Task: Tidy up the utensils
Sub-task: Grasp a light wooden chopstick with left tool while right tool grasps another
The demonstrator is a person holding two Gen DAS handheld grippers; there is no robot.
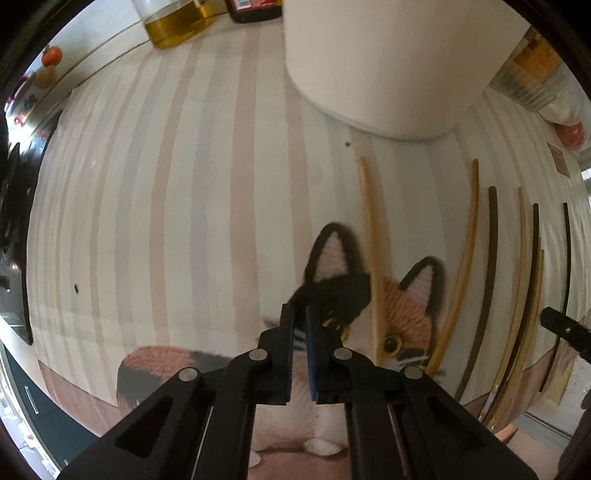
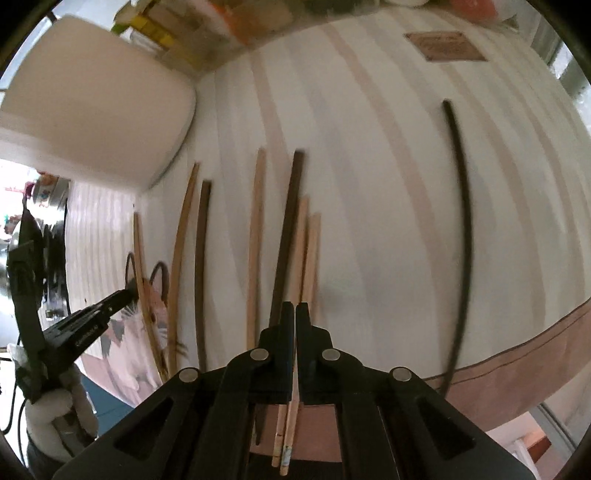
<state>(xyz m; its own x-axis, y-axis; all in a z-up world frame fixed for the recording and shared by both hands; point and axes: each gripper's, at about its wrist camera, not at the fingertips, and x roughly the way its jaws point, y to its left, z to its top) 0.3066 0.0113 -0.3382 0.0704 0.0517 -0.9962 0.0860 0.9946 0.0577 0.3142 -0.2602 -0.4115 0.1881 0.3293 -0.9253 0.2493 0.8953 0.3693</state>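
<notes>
Chopsticks [image 2: 258,236] lie side by side on a striped cloth [image 2: 369,184] that covers the tabletop, some pale wood and some dark brown, all running roughly toward the far edge. One dark chopstick [image 2: 460,221] lies well apart from the others, nearer the right edge. A white cylindrical container [image 2: 92,110] stands beyond the row toward the far left.

The right tool [image 2: 295,314] hangs low over the middle of the row, its jaws drawn nearly together around a pale chopstick [image 2: 293,413] whose end shows below and between them. Another pale stick and a dark one lie just beside it.

The left tool [image 1: 300,321] hovers over the near part of the cloth above a printed cat [image 1: 399,317], its jaws standing a narrow gap apart with nothing between them. In the left wrist view, one pale chopstick [image 1: 373,258] crosses the cat's face, and the others fan out to the right. Bottles, one holding yellow oil [image 1: 173,26], stand along the far edge behind the container.
</notes>
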